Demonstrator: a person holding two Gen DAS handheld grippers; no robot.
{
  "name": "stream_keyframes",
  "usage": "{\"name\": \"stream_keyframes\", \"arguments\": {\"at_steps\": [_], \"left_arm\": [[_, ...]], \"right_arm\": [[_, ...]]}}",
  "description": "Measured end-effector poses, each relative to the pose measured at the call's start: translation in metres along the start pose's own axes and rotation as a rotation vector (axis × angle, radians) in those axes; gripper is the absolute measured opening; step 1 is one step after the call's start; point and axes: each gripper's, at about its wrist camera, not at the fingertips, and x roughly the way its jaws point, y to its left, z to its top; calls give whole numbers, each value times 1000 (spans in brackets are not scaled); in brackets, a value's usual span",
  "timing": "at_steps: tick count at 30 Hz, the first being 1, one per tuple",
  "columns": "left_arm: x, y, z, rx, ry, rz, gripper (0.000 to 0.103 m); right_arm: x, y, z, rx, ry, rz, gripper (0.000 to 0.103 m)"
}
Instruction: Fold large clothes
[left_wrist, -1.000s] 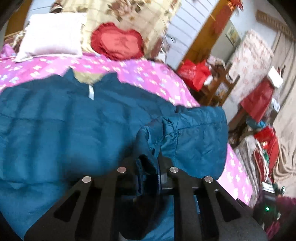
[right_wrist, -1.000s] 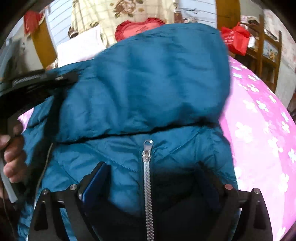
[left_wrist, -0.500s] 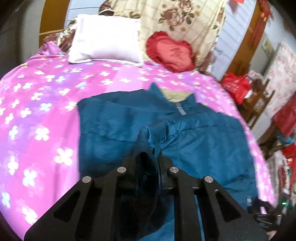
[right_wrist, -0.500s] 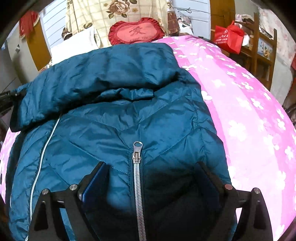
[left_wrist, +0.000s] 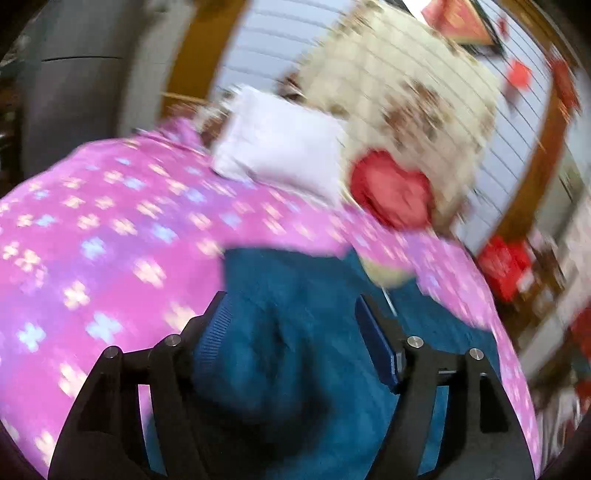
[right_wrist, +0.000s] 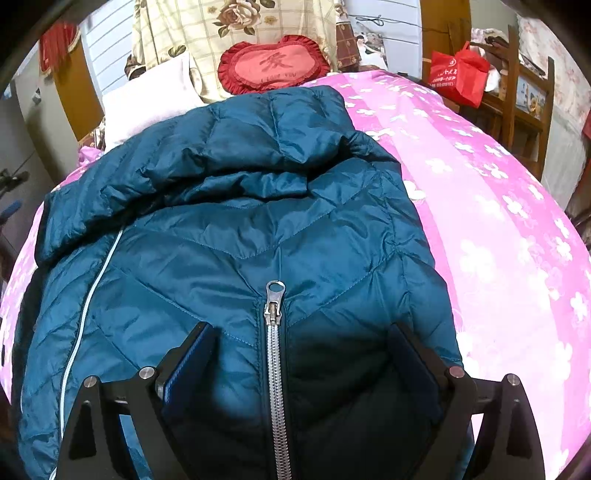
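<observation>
Nearest the cameras, the left gripper (left_wrist: 291, 328) is seen with its fingers spread wide over a bunched part of the jacket (right_wrist: 236, 258), and the right gripper (right_wrist: 301, 354) is likewise held apart, straddling the zipper (right_wrist: 274, 354) without pinching it. The teal jacket is laid on the pink bedspread (right_wrist: 498, 221), a sleeve (right_wrist: 207, 155) folded across its chest beyond the zipper. Beyond the jacket, a white pillow (right_wrist: 147, 96) and a red cushion (right_wrist: 273, 64) are propped at the bed's head.

Pink floral bed (right_wrist: 498, 206): teal jacket (right_wrist: 258, 229), white pillow (right_wrist: 147, 96), red cushion (right_wrist: 273, 62).
</observation>
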Motion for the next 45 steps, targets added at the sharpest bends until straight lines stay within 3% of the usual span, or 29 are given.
{"name": "stream_keyframes", "arguments": {"at_steps": [3, 5, 7, 10, 13, 16, 20, 23, 25, 26, 29, 31, 36, 38, 43, 45], "left_arm": [[31, -26, -36, 126, 145, -20, 70], [56, -33, -48, 190, 184, 45, 70], [80, -30, -47, 185, 213, 97, 70], [99, -27, -42, 162, 262, 84, 69], [94, -34, -38, 203, 244, 37, 70], [86, -34, -32, 203, 225, -14, 70], [81, -35, -24, 178, 216, -14, 70], [69, -40, -11, 182, 120, -8, 70], [73, -41, -7, 183, 91, -3, 80], [85, -40, -6, 177, 120, -3, 82], [119, -34, -16, 170, 254, 34, 83], [134, -31, -28, 175, 305, 17, 85], [129, -30, -40, 218, 261, 56, 85], [125, -29, -44, 241, 244, 87, 85], [120, -21, -48, 225, 217, 105, 85], [120, -19, -47, 210, 221, 101, 85]], "right_arm": [[1, 1, -1, -9, 4, -9, 93], [2, 2, -3, -24, 11, -31, 93], [3, -1, -6, -30, 24, -65, 93], [2, -11, -6, -5, 46, -72, 93], [-11, -25, 8, 79, 30, -68, 91], [-40, -31, 50, 153, -98, -16, 91], [-24, 6, 120, -28, -137, 23, 91], [13, 33, 158, -125, -182, 52, 91], [33, 43, 167, -175, -199, 123, 91], [53, 44, 169, -191, -162, 117, 91], [111, 24, 150, -178, 74, 70, 92], [113, 5, 138, -124, 107, 81, 93], [100, 5, 136, -159, 161, 63, 93], [87, 9, 148, -152, 115, 50, 92], [51, 30, 192, -76, -170, 95, 92], [66, 38, 208, -40, -187, 127, 92]]}}
